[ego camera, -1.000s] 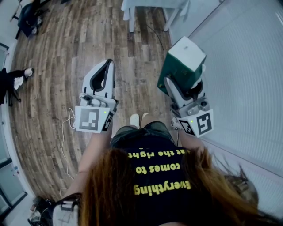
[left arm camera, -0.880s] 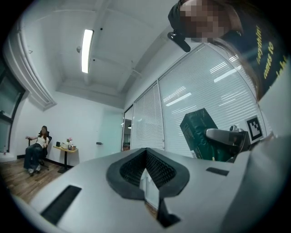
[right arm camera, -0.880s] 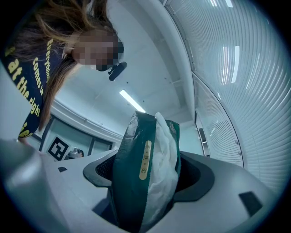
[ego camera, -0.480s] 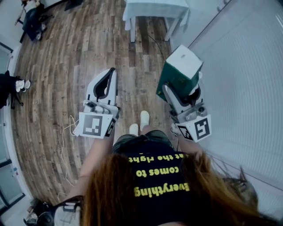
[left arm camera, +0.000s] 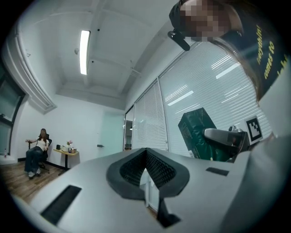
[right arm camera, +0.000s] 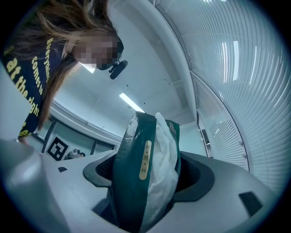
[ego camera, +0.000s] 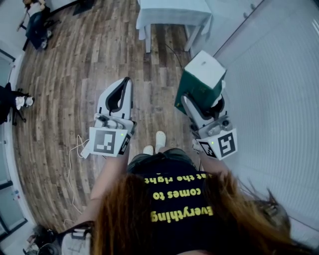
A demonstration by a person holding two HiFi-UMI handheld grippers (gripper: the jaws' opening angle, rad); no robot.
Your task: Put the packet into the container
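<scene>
A: What sort of room is it?
B: An office with a wooden plank floor (ego camera: 75, 74). There is a white table (ego camera: 174, 12) at the far end and white slatted blinds (ego camera: 279, 99) along the person's right. From the head view, the person's white shoes (ego camera: 154, 142) show on the planks between the two tools.

A: Anything else around?
B: In the left gripper view, a seated person (left arm camera: 37, 152) is in the far corner beside a small desk (left arm camera: 66, 152), under a long ceiling light (left arm camera: 83, 51).

A: And the tools?
B: The left gripper (left arm camera: 146, 152) has its ribbed pads pressed together with nothing in them. It is held out over the floor.

A: The right one?
B: The right gripper (ego camera: 202, 99) is pinching the dark green packet (right arm camera: 136, 173). Its jaws squeeze the sides, and the crumpled white end of the packet sticks up past the tips.

A: Where is the packet, then?
B: It is up in the air near the blinds, well apart from the left gripper. It rests on nothing but the jaws.
</scene>
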